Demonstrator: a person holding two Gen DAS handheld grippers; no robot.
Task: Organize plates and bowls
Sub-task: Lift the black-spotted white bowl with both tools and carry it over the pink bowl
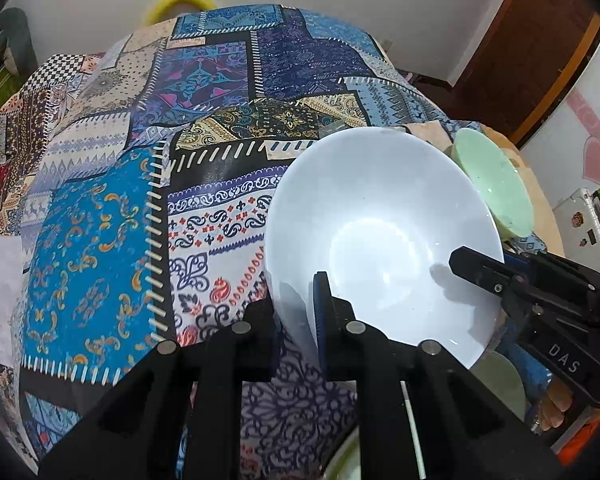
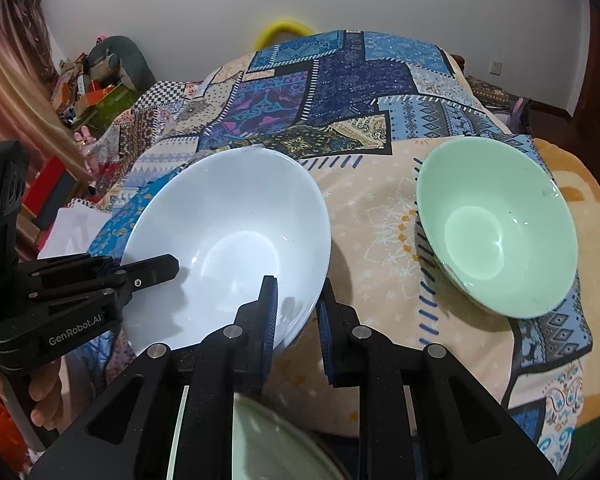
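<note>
The white bowl (image 2: 228, 240) is hanging tilted above the patchwork cloth (image 2: 380, 216), left of the green bowl (image 2: 496, 224). Both the left gripper (image 1: 300, 312) and right gripper (image 2: 296, 308) are pinching its rim.

Bed (image 2: 380, 240) under patchwork-print cover (image 1: 100, 240): mint-green bowl (image 2: 496, 228) resting on cover, tilted; pale green plate (image 2: 268, 448) at near edge, partly hidden.

Both wrist views look steeply down, close on the white bowl (image 1: 380, 240).
</note>
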